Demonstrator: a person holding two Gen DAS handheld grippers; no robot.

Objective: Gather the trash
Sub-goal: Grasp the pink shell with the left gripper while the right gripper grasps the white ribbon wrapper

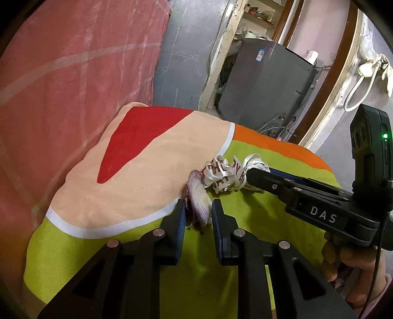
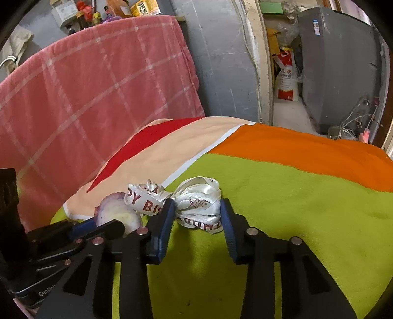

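Note:
A purple-white onion peel (image 1: pixel 198 196) lies on the green part of a colourful cloth (image 1: pixel 235 257). My left gripper (image 1: pixel 197 208) has its fingers on either side of the peel and looks shut on it. Just beyond lies a crumpled white ribbon (image 1: pixel 224 175) with red letters. In the right wrist view my right gripper (image 2: pixel 197 211) straddles the ribbon (image 2: pixel 196 201), its blue pads (image 2: pixel 167 216) touching both sides. The onion peel (image 2: pixel 118 213) shows to the left there, behind the left gripper's fingers.
A pink checked blanket (image 2: pixel 86 93) hangs at the left. A grey appliance (image 1: pixel 265 83) and a white sack (image 2: pixel 286 78) stand on the floor beyond the cloth's far edge. Bottles and boxes (image 2: pixel 108 9) sit behind the blanket.

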